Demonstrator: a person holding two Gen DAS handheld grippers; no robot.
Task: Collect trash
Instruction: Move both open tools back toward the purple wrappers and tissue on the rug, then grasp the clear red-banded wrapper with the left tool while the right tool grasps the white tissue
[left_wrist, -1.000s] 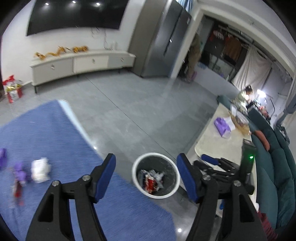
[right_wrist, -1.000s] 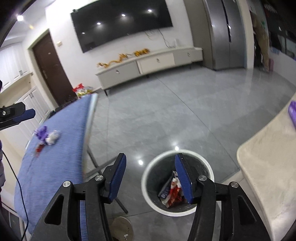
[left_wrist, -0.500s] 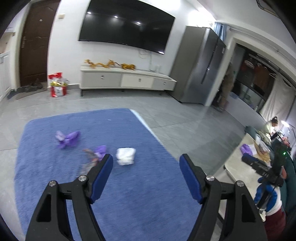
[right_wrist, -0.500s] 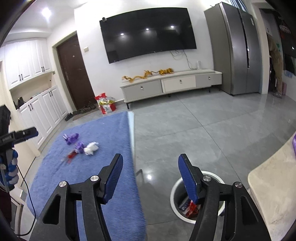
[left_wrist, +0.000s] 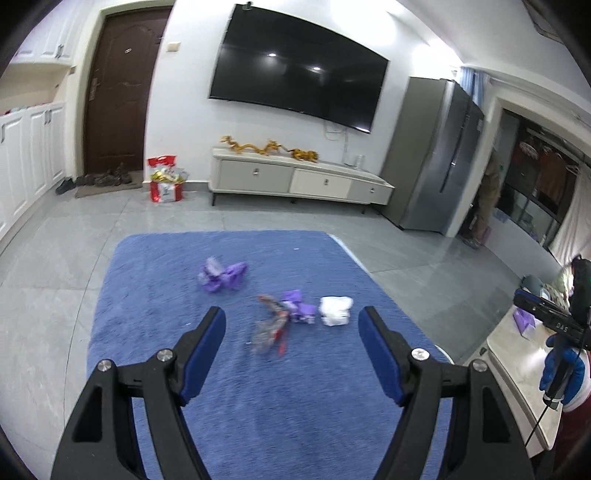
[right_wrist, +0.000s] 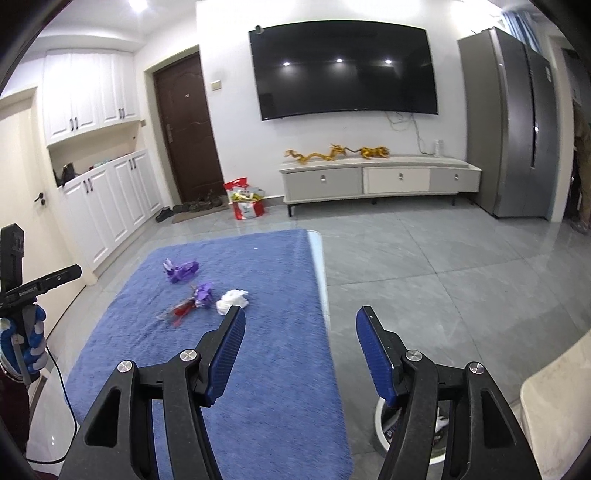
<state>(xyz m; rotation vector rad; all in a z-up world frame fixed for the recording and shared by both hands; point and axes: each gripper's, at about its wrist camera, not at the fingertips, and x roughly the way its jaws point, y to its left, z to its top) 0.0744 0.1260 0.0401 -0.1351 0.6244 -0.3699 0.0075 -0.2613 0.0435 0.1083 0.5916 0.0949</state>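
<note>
While both grippers are hanging empty above the blue plush cloth-covered table (left_wrist: 258, 424), the left gripper (left_wrist: 291, 343) and right gripper (right_wrist: 299, 343) are standing with jaws apart after just opening wider, nothing between them. Lying ahead are a crumpled white tissue (left_wrist: 335, 311), purple wrappers (left_wrist: 221, 277) and a red-streaked clear wrapper (left_wrist: 271, 328). Reaching for one looks next. Beside the table, the round white-rimmed bin (right_wrist: 380, 424) is holding wrappers already.

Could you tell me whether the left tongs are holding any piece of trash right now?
No, the left tongs stand open and empty, with the white crumpled tissue lying apart on the blue cloth ahead.
</note>
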